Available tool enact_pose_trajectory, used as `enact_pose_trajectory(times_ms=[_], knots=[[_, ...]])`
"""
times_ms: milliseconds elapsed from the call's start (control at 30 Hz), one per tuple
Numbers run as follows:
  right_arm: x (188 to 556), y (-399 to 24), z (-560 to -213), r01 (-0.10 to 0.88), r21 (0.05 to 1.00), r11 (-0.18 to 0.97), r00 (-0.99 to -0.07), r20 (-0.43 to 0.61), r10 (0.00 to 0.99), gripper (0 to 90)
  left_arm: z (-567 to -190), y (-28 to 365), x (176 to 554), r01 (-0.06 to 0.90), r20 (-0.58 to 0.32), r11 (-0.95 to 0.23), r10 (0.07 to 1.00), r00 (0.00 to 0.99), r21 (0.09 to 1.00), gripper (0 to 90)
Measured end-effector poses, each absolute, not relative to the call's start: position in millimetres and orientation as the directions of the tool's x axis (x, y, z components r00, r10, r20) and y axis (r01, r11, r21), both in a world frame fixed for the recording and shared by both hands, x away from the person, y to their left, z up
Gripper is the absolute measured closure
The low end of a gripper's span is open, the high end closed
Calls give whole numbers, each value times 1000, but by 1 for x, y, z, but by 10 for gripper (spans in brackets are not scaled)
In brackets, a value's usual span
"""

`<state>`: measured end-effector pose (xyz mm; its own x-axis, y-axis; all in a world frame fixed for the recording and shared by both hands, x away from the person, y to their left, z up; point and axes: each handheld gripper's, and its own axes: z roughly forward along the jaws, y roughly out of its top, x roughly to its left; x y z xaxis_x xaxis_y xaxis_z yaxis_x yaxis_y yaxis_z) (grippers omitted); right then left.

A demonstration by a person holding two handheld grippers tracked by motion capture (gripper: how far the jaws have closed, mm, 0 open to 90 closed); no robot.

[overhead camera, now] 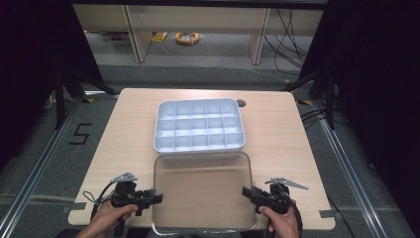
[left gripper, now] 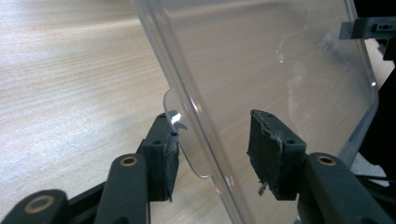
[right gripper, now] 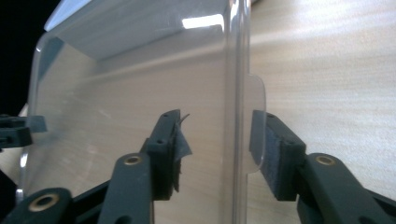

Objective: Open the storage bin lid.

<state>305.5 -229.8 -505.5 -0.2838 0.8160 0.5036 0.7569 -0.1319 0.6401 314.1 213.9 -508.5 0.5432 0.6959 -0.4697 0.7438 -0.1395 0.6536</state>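
The clear plastic lid [overhead camera: 202,191] lies at the near edge of the wooden table [overhead camera: 277,129], just in front of the white compartment tray [overhead camera: 198,125], which stands near the table's middle with its grid of small cells facing up. The lid's far edge sits close against the tray's near wall; whether they touch I cannot tell.

The left gripper [overhead camera: 154,198] is at the lid's left side, held by the person's left hand [overhead camera: 106,220]. In the left gripper view [left gripper: 212,149] its jaws straddle the lid's rim and small tab, with a gap showing between the right pad and the plastic, so the jaws stand apart and do not clamp.

The right gripper [overhead camera: 246,191] is at the lid's right side, in the right hand [overhead camera: 282,223]. In the right gripper view [right gripper: 215,140] the rim runs between the two jaws, the tab just beside the right pad, with space on the left; the jaws stand apart, not pressing
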Motion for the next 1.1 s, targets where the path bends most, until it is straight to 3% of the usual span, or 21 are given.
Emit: enact_pose_trajectory(times_ms=[233,333,433,533,567,800,1100], knots=[[308,-224,-507,759,643,-102,-289,473,832,509,-509,216,317,744,-452,-139,717,530,654,510],[307,-220,-504,783,607,-138,-253,513,821,506,-510,217,318,747,-454,-139,717,529,650,509],[310,-223,-507,761,642,-95,-293,470,833,501,-510,217,318,749,-455,-138,718,527,648,509],[309,-219,-505,780,612,-134,-255,505,824,499,-510,217,319,751,-456,-138,719,525,646,509],[311,-222,-508,761,642,-94,-291,467,835,495,-510,217,319,753,-457,-140,718,525,643,509],[313,-221,-508,762,643,-84,-292,455,841,478,-511,217,319,758,-465,-140,714,523,637,508],[316,-219,-509,758,649,-61,-303,433,849,457,-511,216,319,756,-451,-153,721,525,636,447]])
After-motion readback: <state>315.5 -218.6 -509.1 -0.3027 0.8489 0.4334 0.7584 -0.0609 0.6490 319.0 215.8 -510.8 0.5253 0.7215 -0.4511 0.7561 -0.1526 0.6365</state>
